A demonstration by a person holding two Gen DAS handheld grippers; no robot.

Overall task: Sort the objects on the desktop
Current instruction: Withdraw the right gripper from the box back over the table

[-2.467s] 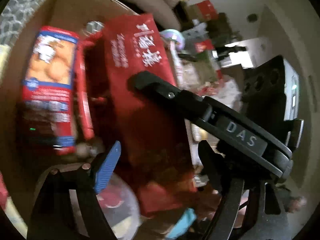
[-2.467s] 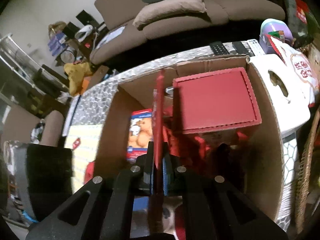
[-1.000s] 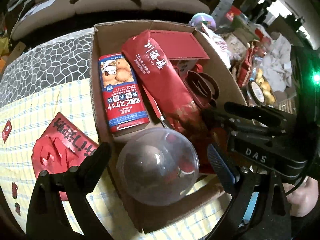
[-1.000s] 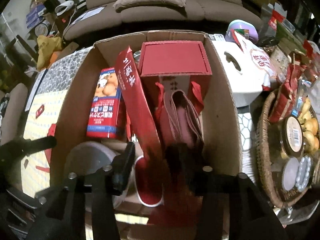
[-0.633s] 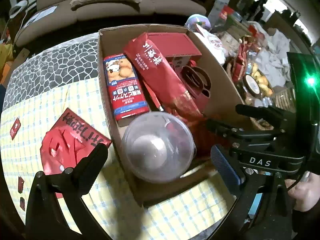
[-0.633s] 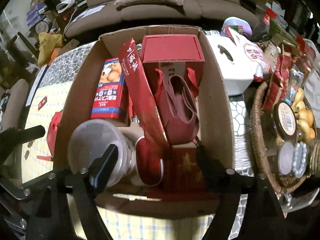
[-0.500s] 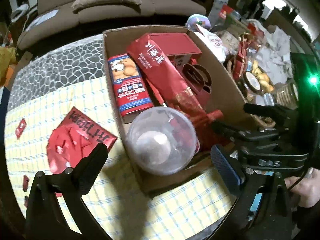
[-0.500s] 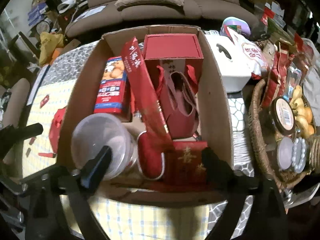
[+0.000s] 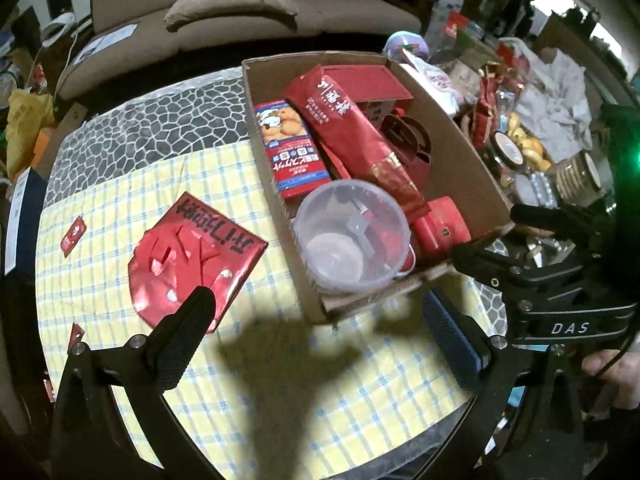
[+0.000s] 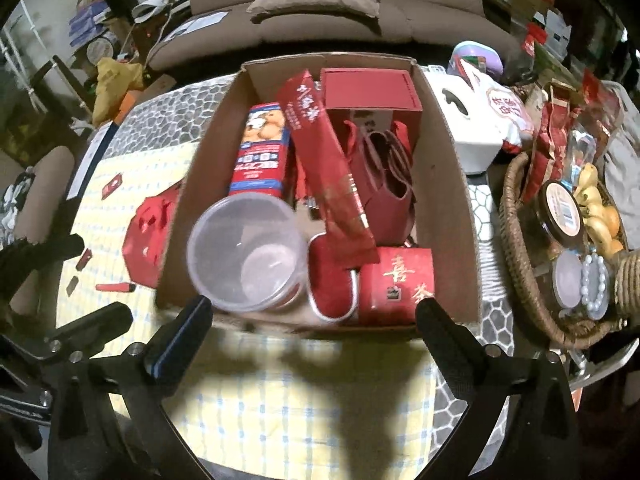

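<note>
Both grippers spread wide, empty. Left gripper [image 9: 320,312] hovers over checked cloth; red paper packet [image 9: 196,260] lies flat just beyond its left finger, long axis perhaps diagonal. Right gripper [image 10: 312,320] faces cardboard box [image 10: 460,184], farther from packet. Left nearer.

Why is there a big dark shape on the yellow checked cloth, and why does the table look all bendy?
Left wrist view: the dark shape on the checked cloth is the shadow cast by the grippers, with light coming from behind them. Right wrist view: the same kind of shadow falls in front of the cardboard box. Both views: the fisheye lens bends straight edges and leaves black corners.
</note>
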